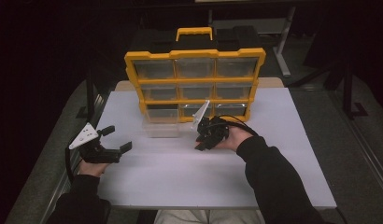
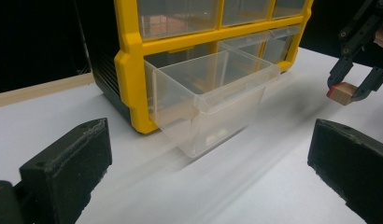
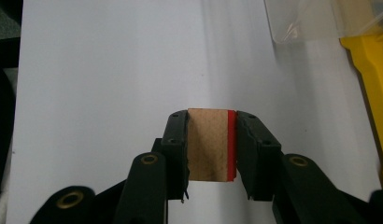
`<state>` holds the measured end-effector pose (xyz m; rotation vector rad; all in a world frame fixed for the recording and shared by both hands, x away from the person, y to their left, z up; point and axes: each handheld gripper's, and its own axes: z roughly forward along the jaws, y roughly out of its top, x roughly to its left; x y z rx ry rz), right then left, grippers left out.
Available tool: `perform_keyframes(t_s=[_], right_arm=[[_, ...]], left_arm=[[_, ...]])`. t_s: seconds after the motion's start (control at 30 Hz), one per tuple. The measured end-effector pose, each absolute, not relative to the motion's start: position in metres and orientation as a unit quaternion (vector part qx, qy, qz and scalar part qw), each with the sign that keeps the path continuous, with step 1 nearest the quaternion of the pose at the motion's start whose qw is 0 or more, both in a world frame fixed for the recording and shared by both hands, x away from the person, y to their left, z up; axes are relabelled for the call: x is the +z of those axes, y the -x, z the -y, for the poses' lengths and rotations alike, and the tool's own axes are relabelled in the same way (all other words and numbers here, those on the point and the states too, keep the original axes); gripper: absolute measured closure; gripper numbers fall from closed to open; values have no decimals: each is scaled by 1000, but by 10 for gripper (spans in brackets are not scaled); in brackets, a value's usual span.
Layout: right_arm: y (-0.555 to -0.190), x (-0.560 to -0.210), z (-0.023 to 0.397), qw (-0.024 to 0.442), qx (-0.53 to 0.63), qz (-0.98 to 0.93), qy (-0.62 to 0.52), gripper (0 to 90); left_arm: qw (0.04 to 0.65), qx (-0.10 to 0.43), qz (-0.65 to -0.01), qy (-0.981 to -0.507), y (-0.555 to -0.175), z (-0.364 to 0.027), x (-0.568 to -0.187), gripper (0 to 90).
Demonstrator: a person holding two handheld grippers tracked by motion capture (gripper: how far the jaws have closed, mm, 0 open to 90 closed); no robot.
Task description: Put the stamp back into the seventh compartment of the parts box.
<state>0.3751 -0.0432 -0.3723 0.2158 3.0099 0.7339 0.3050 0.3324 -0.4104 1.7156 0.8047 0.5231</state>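
The right claw (image 3: 211, 144) has a small wooden block (image 3: 207, 143) pinched tight between its jaws, red face against one jaw, bare wood showing on top. It hangs just above the white tabletop (image 1: 273, 168), near the front of the yellow drawer cabinet (image 1: 195, 56). Over on the left, the bottom-left clear drawer (image 2: 213, 100) is pulled well out and sits open, with nothing visible inside that I can make out for certain.

Looks like the block is headed for that drawer. To do it well, carry the block across and up so it clears the drawer's front lip, keep it level, and bring it over the middle of the opening before letting go. Release low, so it drops a short way and doesn't bounce out. The drawer is light plastic, so a knock on its rim could push it back in or skew it.

The left claw (image 1: 116, 138) is spread wide, holding nothing, touching nothing, hovering over the left side of the tabletop and pointed at the open drawer. From its own view the two black pads (image 2: 70, 161) frame the drawer. It's well placed to steady the drawer or push it shut once the block is in.
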Motion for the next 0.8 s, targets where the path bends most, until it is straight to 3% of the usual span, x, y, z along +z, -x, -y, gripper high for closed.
perform_keyframes(t_s=[0.8], right_arm=[[-387, -352, 33, 29, 238, -969, -68, 647]], left_arm=[[557, 220, -341, -725, -305, -333, -411, 0]])
